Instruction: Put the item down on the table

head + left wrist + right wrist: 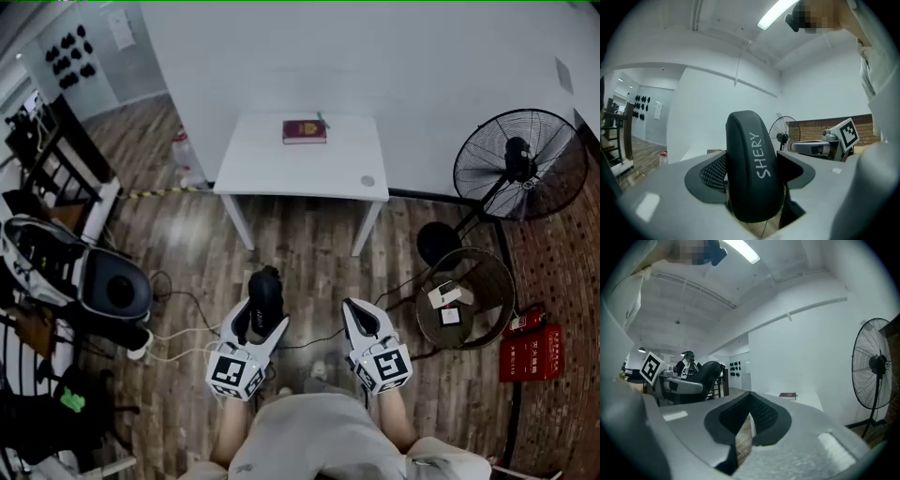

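- The white table (281, 173) stands against the wall, well apart from both grippers, with a dark red book (305, 130) on its far edge.
- The left gripper (261, 317) has its jaws spread wide, clamped on a rounded black case (752, 168) above the wooden floor (309, 244).
- The right gripper (750, 411) has its jaws together, holding nothing.

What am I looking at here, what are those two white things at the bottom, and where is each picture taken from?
A person holds a hand tool with two jaws in each hand. The head view looks down from a camera on their head. The other two cameras ride on the tools. The left gripper has its jaws closed on a black case marked SHERY. The right gripper is shut and empty. Ahead stands a white table with a dark red book on it.
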Tool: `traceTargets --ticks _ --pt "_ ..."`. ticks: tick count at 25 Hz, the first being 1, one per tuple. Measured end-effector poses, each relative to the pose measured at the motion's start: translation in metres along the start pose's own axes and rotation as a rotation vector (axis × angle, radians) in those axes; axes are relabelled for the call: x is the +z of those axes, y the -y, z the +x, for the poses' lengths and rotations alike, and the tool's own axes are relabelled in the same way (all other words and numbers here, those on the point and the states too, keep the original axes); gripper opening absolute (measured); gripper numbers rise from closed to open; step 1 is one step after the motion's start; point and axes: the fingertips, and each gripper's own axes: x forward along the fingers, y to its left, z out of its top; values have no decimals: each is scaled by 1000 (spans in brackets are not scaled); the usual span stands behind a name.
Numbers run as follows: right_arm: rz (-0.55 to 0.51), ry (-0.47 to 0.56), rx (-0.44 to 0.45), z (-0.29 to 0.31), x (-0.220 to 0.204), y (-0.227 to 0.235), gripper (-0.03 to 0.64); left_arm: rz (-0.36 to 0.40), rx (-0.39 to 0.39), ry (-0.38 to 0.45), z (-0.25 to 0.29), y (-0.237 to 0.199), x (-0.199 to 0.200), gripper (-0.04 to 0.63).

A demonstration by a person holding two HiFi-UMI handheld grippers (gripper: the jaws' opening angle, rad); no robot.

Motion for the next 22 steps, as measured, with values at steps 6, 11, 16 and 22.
traceTargets --ticks 6,11,16,22 --pt "5 -1 39 17 5 27 3 4 17 -14 31 1 6 351" --pt "15 0 48 36 9 42 3 12 30 -12 49 -10 13 350" --pt "18 -1 44 59 9 52 3 13 27 -6 67 -28 15 350" --pt "22 -9 28 104 7 66 3 11 -8 9 106 -65 15 350"
